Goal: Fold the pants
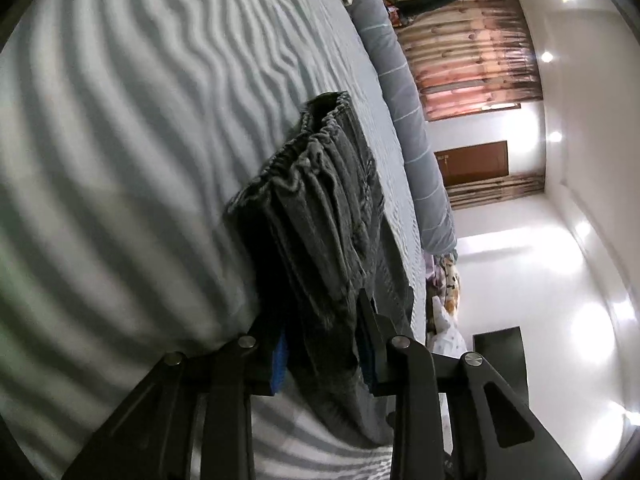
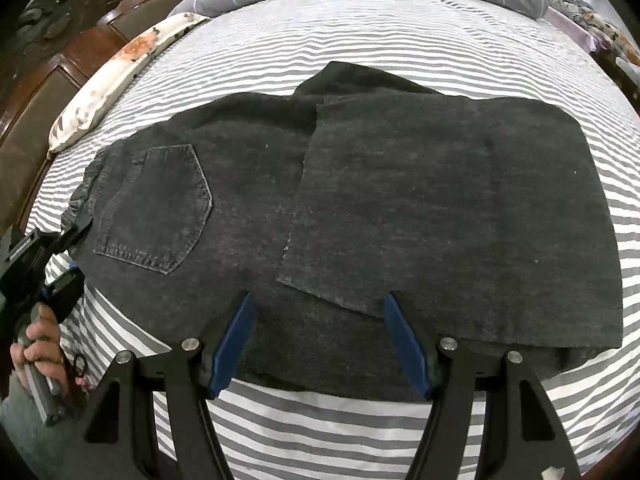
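Left tool [image 1: 320, 344] clamping pants [image 1: 320, 200] waistband

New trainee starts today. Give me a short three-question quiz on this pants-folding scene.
1. True or false: the left gripper is clamped on the pants.
2. Which part of the pants does it hold? A) waistband B) leg hem
3. What pattern is on the bedsheet?

Key: 1 true. 2 A, the elastic waistband. 3 grey and white stripes.
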{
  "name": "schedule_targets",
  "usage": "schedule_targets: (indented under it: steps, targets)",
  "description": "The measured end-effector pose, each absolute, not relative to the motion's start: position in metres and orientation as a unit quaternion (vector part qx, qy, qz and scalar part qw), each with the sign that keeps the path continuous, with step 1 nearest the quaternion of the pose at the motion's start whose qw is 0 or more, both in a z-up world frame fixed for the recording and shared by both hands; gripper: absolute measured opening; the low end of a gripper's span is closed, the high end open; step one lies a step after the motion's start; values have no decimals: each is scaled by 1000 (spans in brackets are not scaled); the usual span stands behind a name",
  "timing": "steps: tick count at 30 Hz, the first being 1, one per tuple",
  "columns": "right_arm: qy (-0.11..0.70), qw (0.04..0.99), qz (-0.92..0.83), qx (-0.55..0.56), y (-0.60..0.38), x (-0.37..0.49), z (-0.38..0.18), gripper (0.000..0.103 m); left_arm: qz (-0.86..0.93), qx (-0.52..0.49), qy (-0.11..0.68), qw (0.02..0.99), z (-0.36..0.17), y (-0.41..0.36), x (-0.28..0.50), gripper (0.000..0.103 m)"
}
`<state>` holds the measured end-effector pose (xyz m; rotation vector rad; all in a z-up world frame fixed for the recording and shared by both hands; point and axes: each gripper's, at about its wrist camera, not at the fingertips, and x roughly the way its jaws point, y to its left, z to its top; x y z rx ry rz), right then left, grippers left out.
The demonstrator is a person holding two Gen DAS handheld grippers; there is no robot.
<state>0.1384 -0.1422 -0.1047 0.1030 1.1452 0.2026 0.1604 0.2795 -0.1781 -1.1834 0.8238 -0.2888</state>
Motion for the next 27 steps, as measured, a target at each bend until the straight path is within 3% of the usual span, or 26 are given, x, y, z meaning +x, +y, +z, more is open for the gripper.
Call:
schedule_targets:
  steps: [4, 10, 19, 27]
  targets:
    - [530, 841, 97, 44, -140, 143, -99, 65, -143, -545, 360, 744, -175, 279, 162, 32]
    - [533, 839, 101, 41, -135, 149, -104, 65, -137, -539, 346, 756, -165, 273, 157, 20]
    - [512, 843, 131, 96, -152, 149, -89, 65, -159, -424, 337, 826, -67, 215, 175, 14]
    - [474, 852, 164, 149, -180, 165, -55, 65, -244, -314, 342, 851, 19, 94, 199, 14]
